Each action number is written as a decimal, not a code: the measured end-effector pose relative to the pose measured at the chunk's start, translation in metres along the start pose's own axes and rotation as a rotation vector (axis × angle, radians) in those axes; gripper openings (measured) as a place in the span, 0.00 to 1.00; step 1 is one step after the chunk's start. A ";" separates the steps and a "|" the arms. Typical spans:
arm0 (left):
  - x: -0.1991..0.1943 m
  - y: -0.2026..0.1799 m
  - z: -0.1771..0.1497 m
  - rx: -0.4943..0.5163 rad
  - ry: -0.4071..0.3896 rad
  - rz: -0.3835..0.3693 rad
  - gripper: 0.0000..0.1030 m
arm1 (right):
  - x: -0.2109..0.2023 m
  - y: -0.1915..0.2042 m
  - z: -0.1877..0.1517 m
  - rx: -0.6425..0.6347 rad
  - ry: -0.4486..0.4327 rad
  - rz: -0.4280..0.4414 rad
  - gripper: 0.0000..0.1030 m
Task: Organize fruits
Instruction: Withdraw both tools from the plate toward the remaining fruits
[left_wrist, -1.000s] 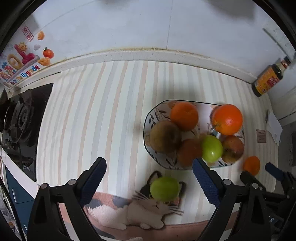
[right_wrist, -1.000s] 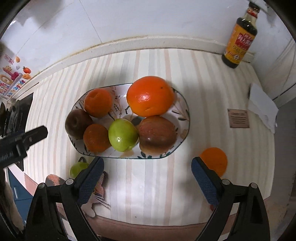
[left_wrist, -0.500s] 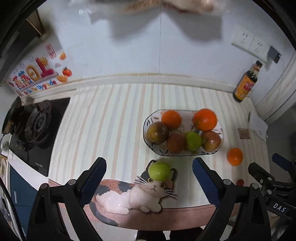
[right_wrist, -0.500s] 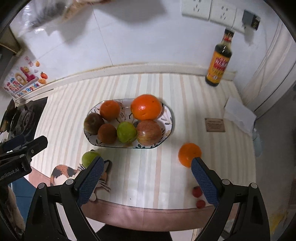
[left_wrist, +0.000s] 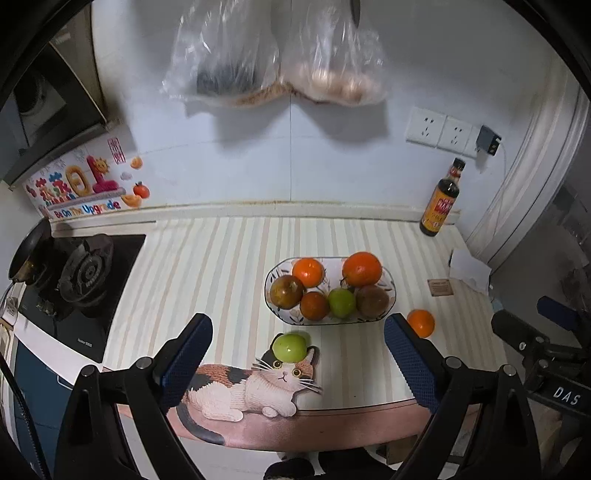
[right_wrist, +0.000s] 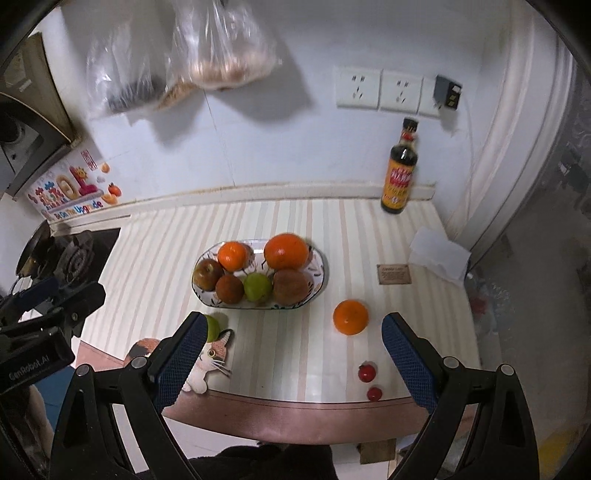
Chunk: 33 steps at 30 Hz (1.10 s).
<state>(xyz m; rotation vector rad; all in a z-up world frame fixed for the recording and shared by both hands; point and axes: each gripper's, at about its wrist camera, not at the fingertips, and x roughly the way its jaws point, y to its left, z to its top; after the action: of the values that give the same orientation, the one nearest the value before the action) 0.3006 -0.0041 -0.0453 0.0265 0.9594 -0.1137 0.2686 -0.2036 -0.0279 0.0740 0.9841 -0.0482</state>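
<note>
An oval patterned bowl (left_wrist: 389, 291) (right_wrist: 321, 275) on the striped counter holds several fruits: oranges, apples and a green apple (left_wrist: 341, 302). A loose green apple (left_wrist: 290, 347) (right_wrist: 212, 328) lies on the cat picture in front of the bowl. A loose orange (left_wrist: 421, 323) (right_wrist: 350, 316) lies right of the bowl. Two small red fruits (right_wrist: 367, 373) lie near the front edge. My left gripper (left_wrist: 297, 363) is open and empty, high above the front edge. My right gripper (right_wrist: 291, 360) is open and empty, also held back from the counter.
A gas stove (left_wrist: 79, 273) is at the left. A dark sauce bottle (left_wrist: 441, 206) (right_wrist: 400, 173) stands at the back right by the wall. A folded tissue (right_wrist: 439, 254) and a small card (right_wrist: 394, 274) lie at the right. Plastic bags (left_wrist: 273, 55) hang on the wall.
Both grippers have pulled up and back from the counter, so the bowl and fruits look smaller and the wall and hanging bags come into view. No fruit moved.
</note>
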 end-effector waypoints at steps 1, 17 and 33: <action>-0.004 0.000 -0.001 0.000 -0.007 0.002 0.93 | -0.008 0.000 0.000 0.000 -0.015 -0.003 0.94; -0.029 0.003 -0.009 -0.011 -0.016 -0.001 0.93 | -0.040 0.003 -0.009 -0.007 -0.037 0.007 0.95; 0.076 0.012 -0.008 -0.059 0.174 0.017 0.96 | 0.057 -0.040 0.002 0.100 0.090 0.000 0.96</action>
<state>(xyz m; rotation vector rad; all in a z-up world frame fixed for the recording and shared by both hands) 0.3384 0.0023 -0.1127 -0.0097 1.1360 -0.0684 0.2989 -0.2437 -0.0763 0.1697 1.0717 -0.0947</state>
